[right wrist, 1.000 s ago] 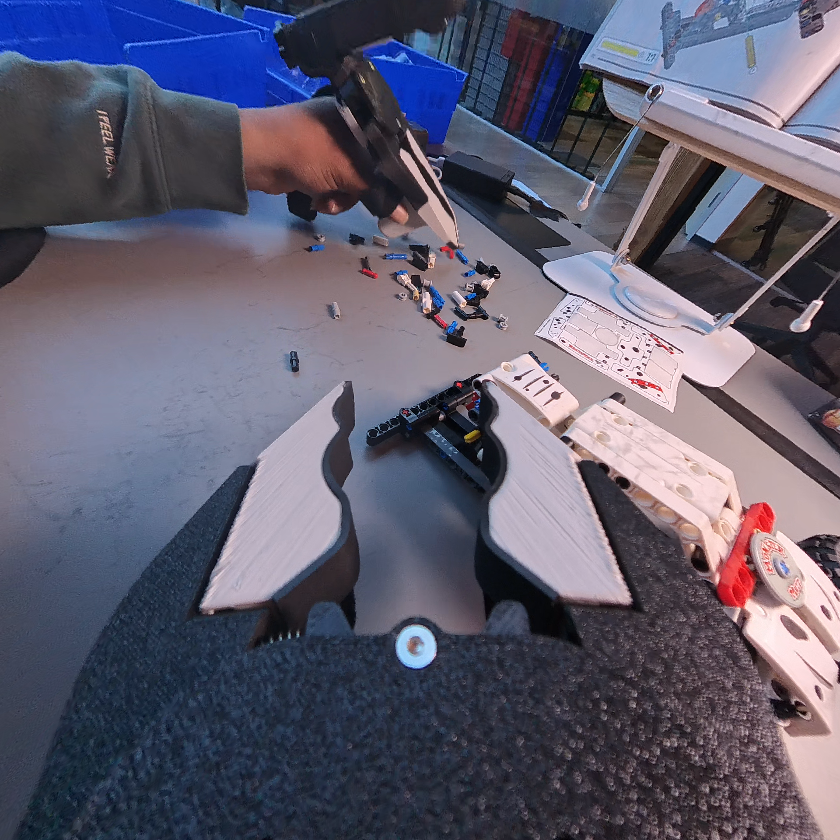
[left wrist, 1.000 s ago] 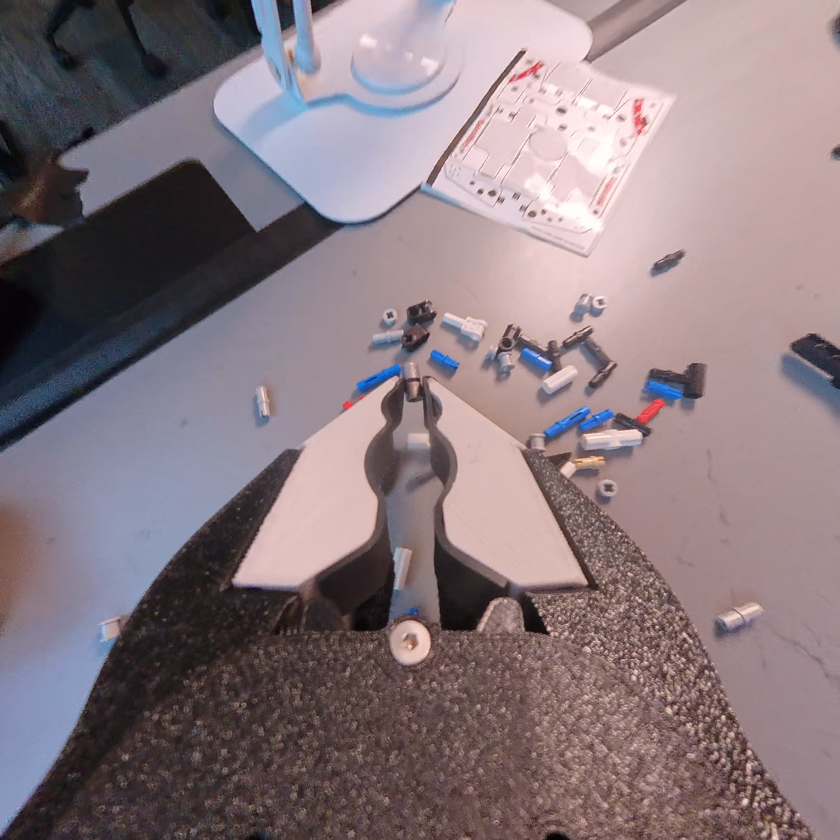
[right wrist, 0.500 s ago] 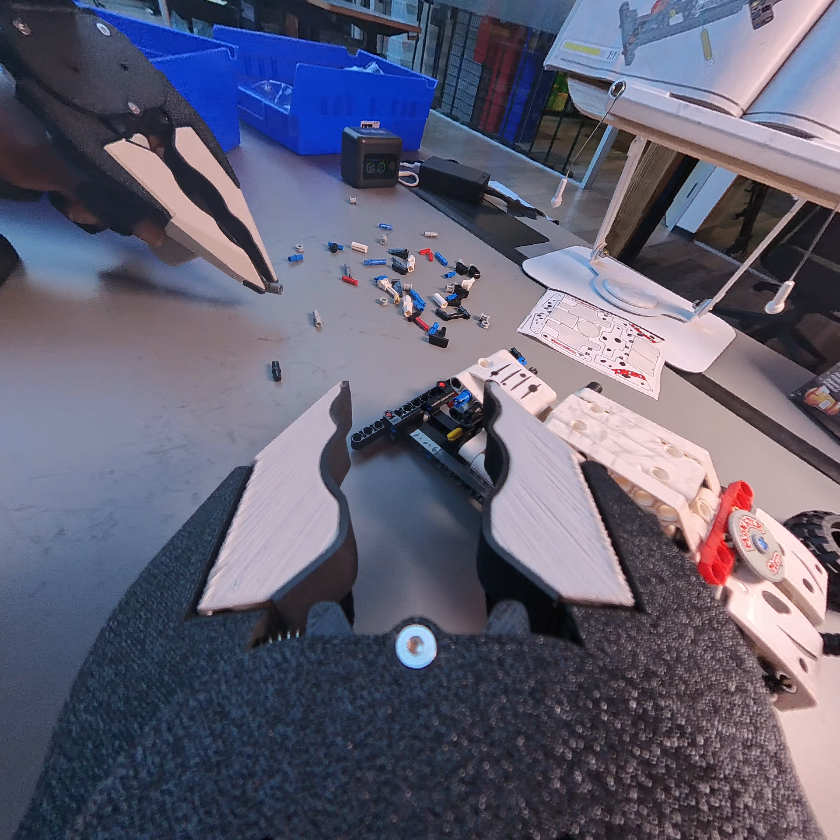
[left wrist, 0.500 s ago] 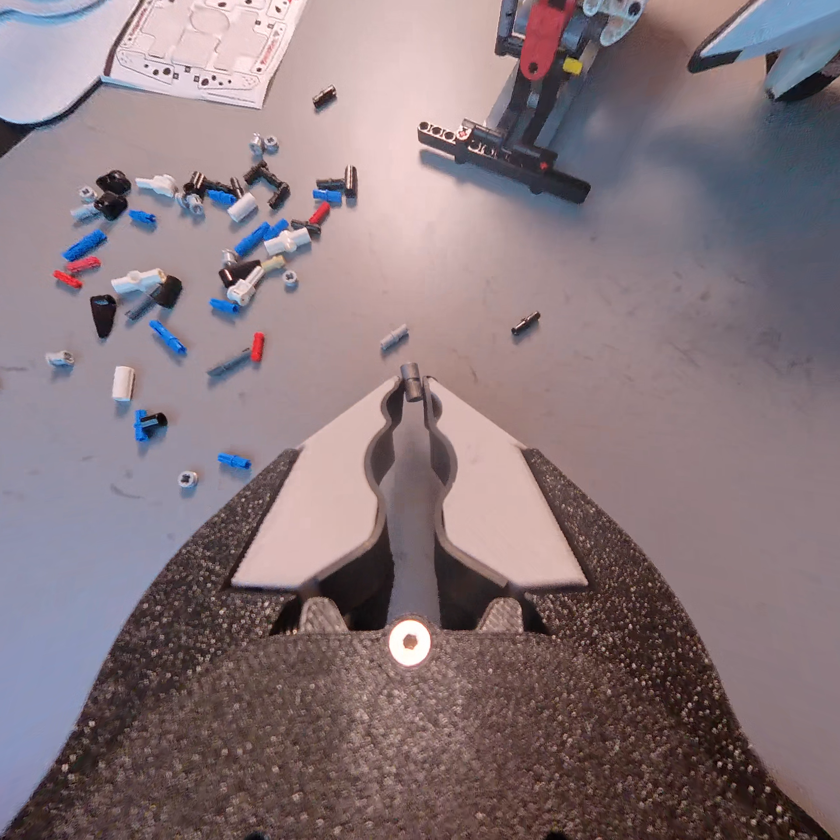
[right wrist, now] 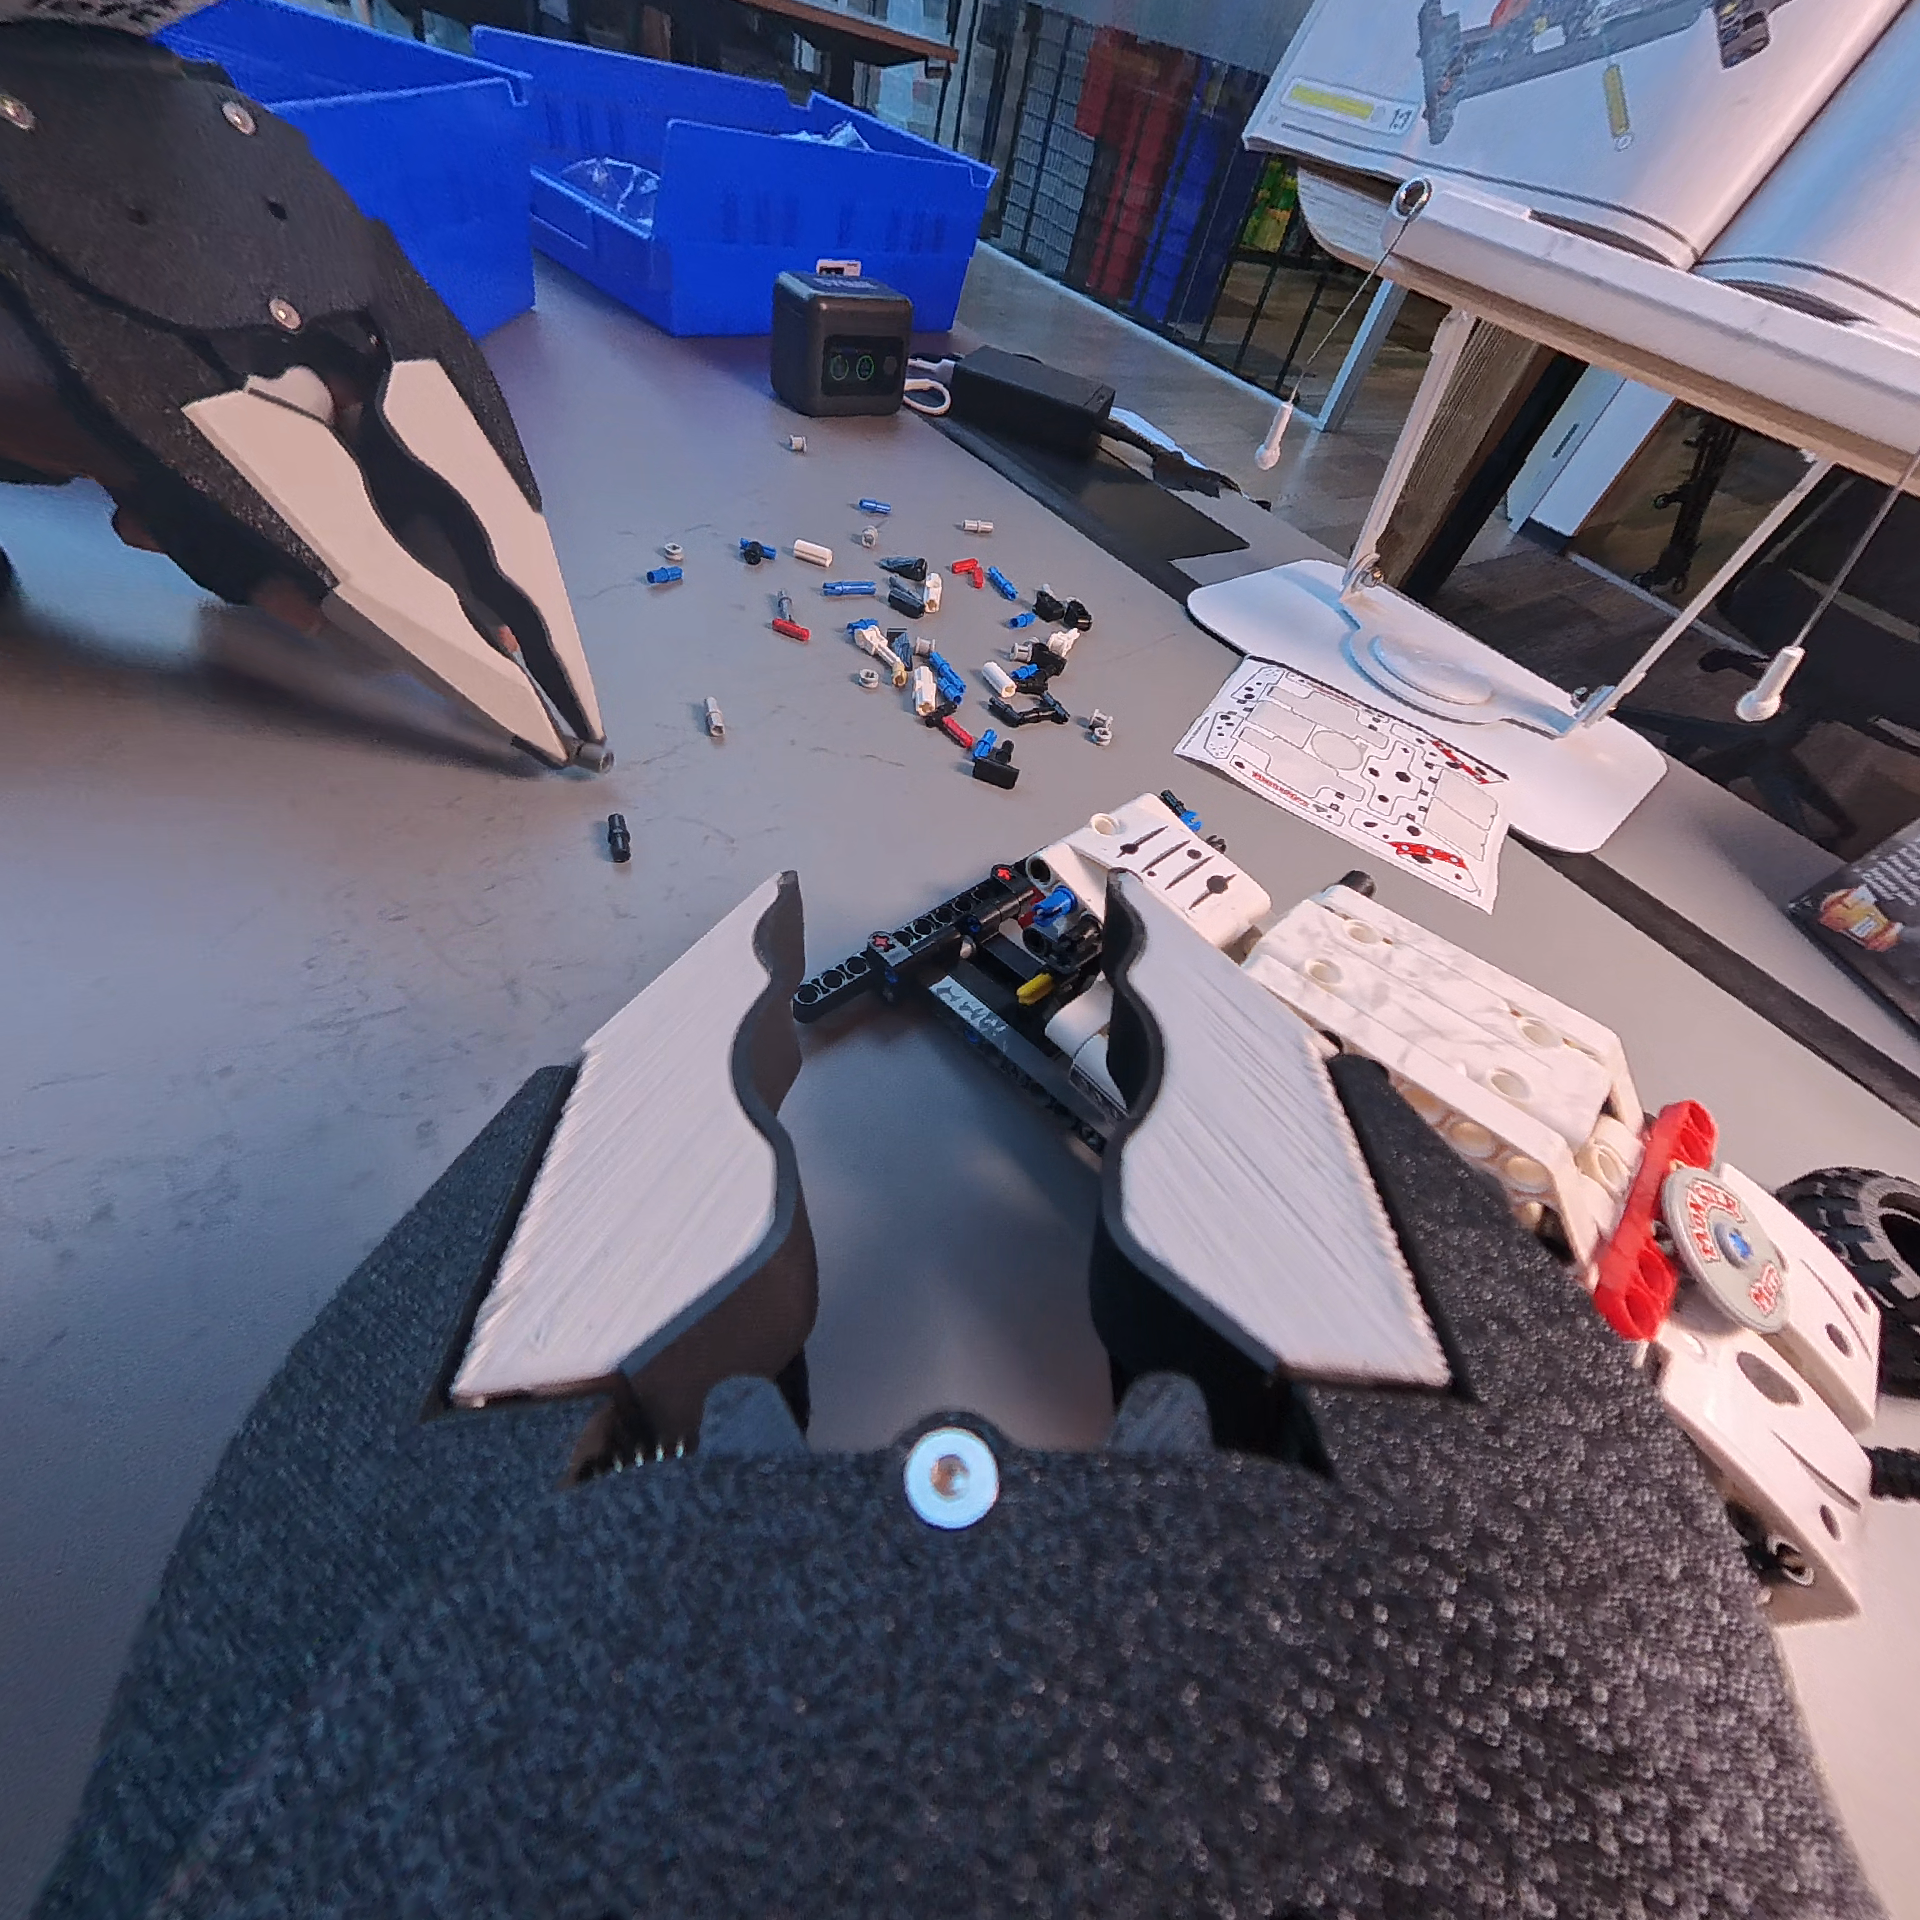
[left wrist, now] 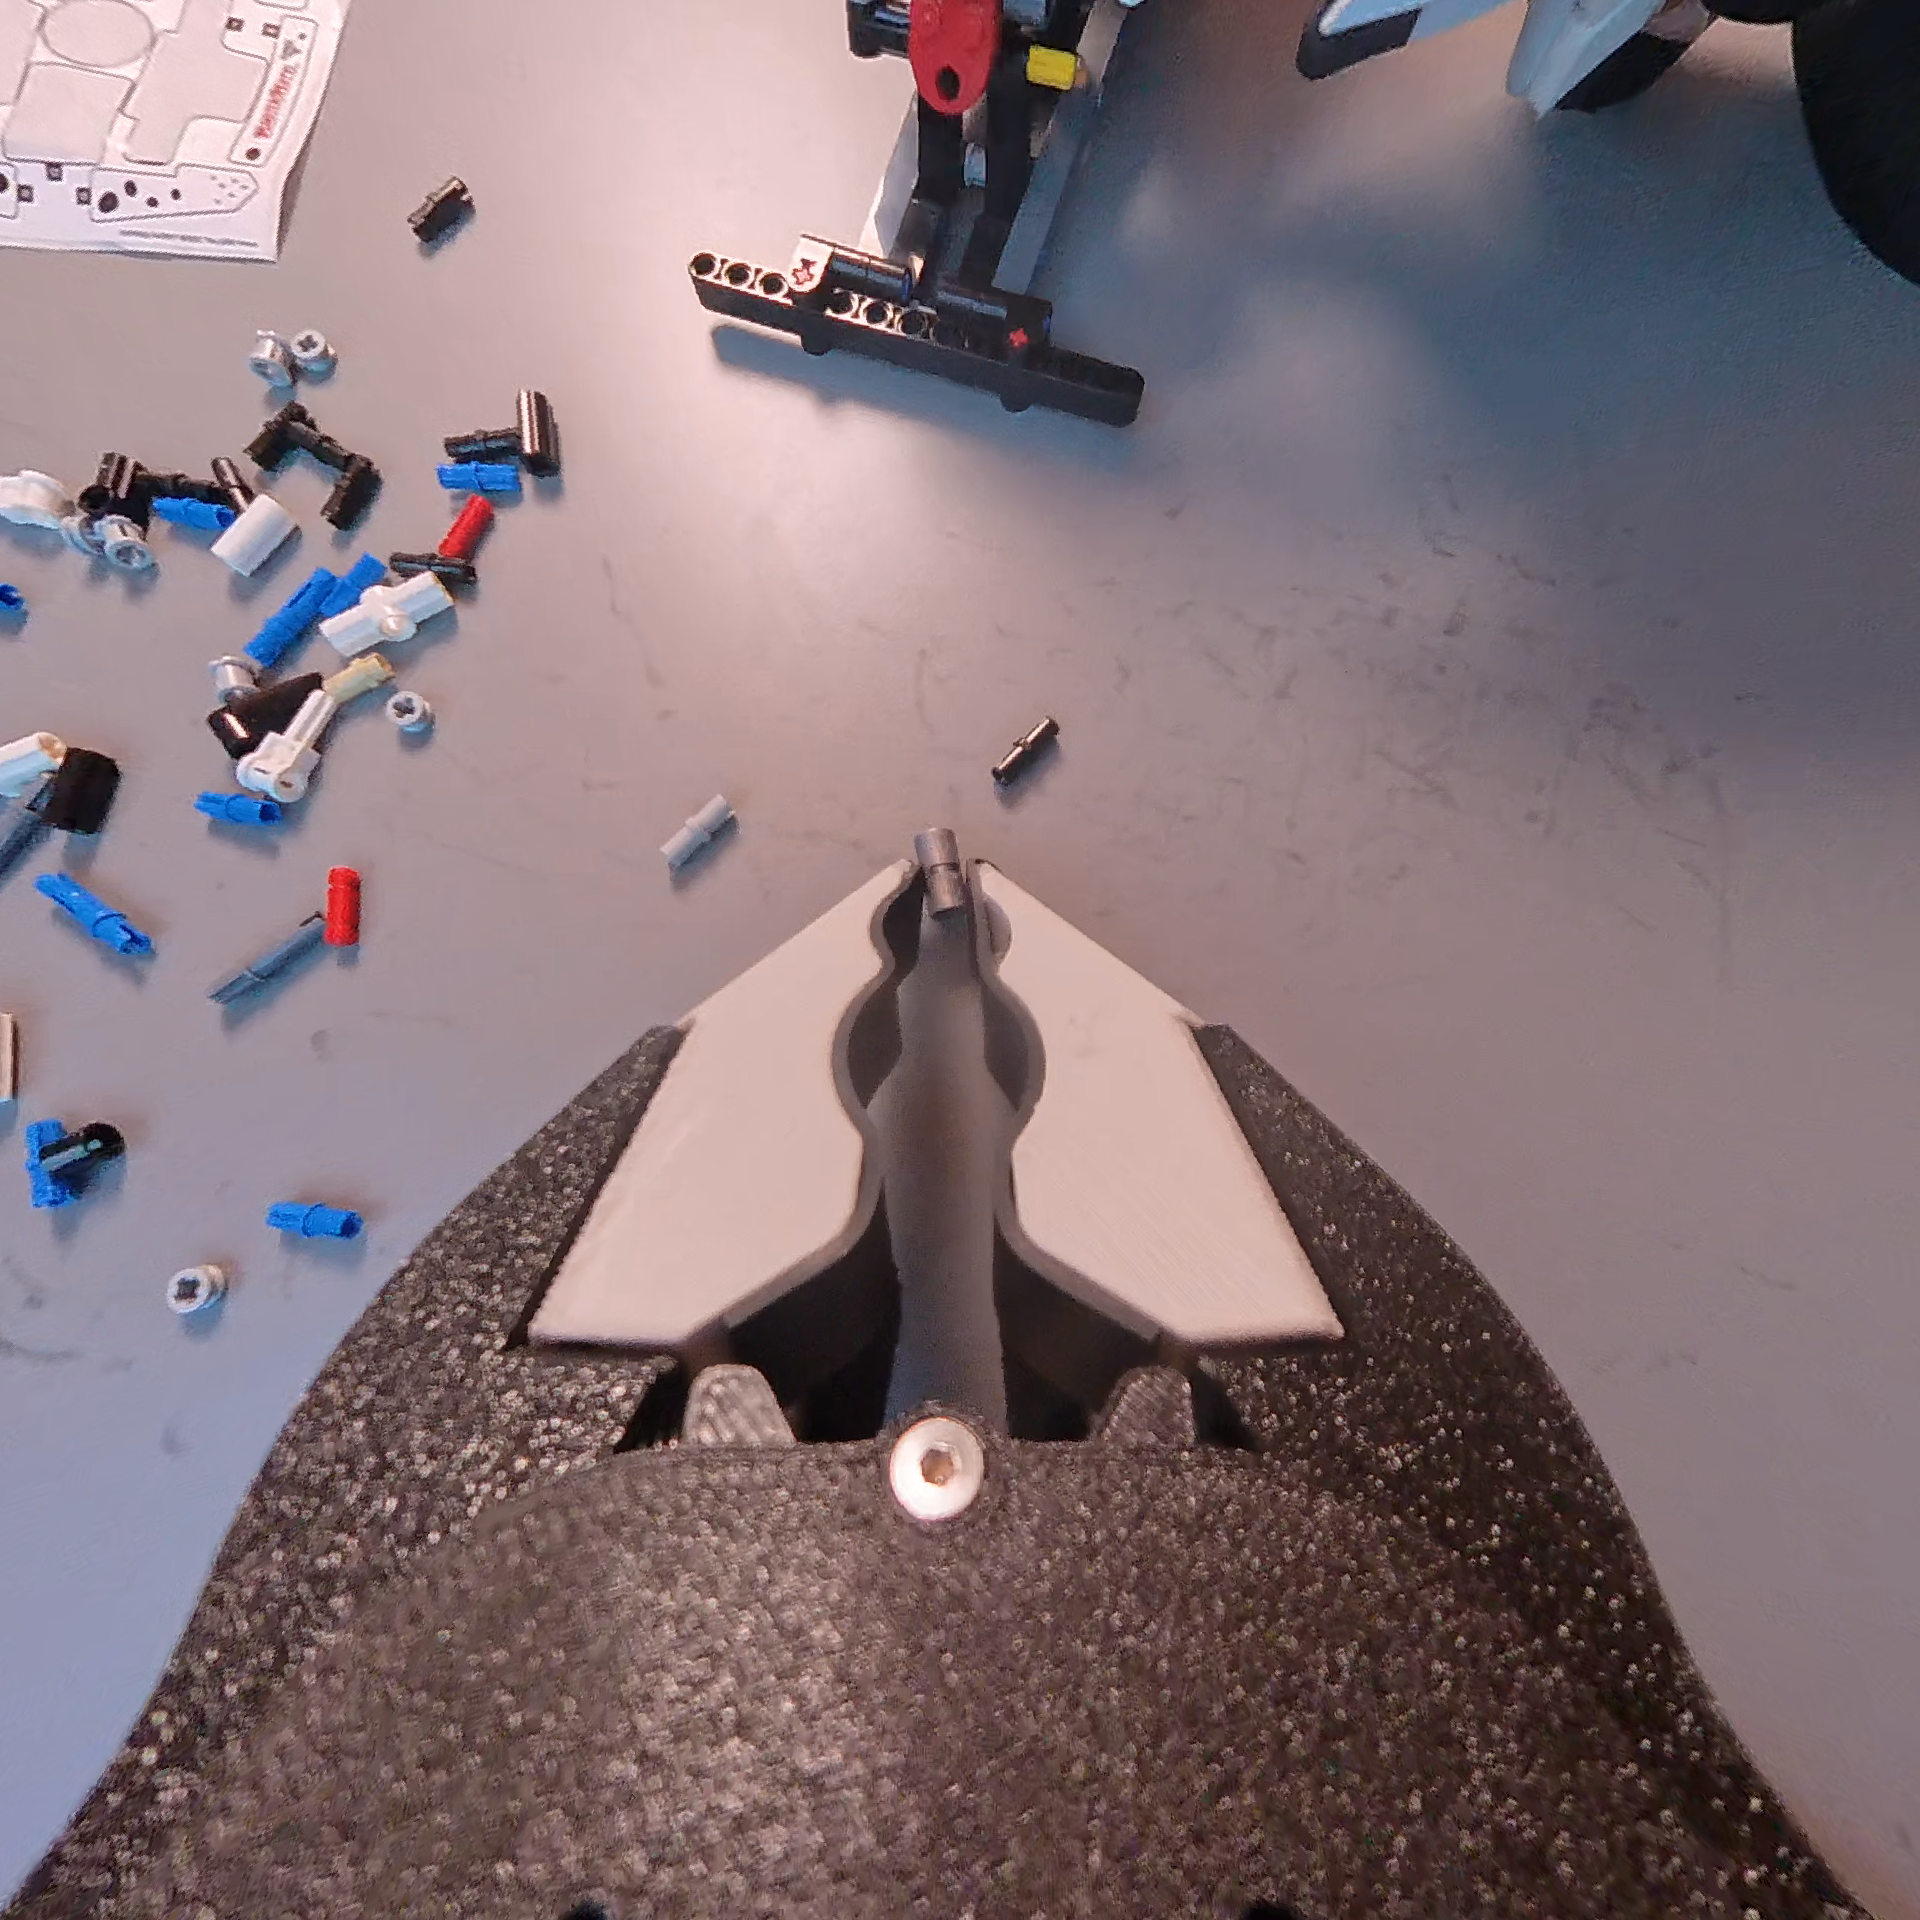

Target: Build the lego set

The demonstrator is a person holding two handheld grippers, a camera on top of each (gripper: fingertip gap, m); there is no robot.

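My left gripper (left wrist: pixel 943 878) is shut on a small dark grey pin (left wrist: pixel 941 871), held just above the grey table. It also shows in the right wrist view (right wrist: pixel 582 753) with the pin (right wrist: pixel 594 756) at its tips. The partly built white, black and red lego car (right wrist: pixel 1403 997) lies on the table; its black holed beam (left wrist: pixel 914 327) points toward my left gripper. My right gripper (right wrist: pixel 951 925) is open and empty, its fingers either side of the car's black front beam (right wrist: pixel 894 956). Loose small pieces (left wrist: pixel 281 623) lie scattered at the left.
A black pin (left wrist: pixel 1024 749) and a light grey pin (left wrist: pixel 698 831) lie just ahead of my left gripper. A sticker sheet (right wrist: pixel 1351 774) lies beside a white book-stand base (right wrist: pixel 1434 675). Blue bins (right wrist: pixel 748 197), a black cube (right wrist: pixel 840 343) and a power brick (right wrist: pixel 1029 400) stand at the back.
My left gripper, still holding the grey pin, has swung away from the pile of loose pieces toward the car and come down closer to the table. My right gripper has stayed open by the car.
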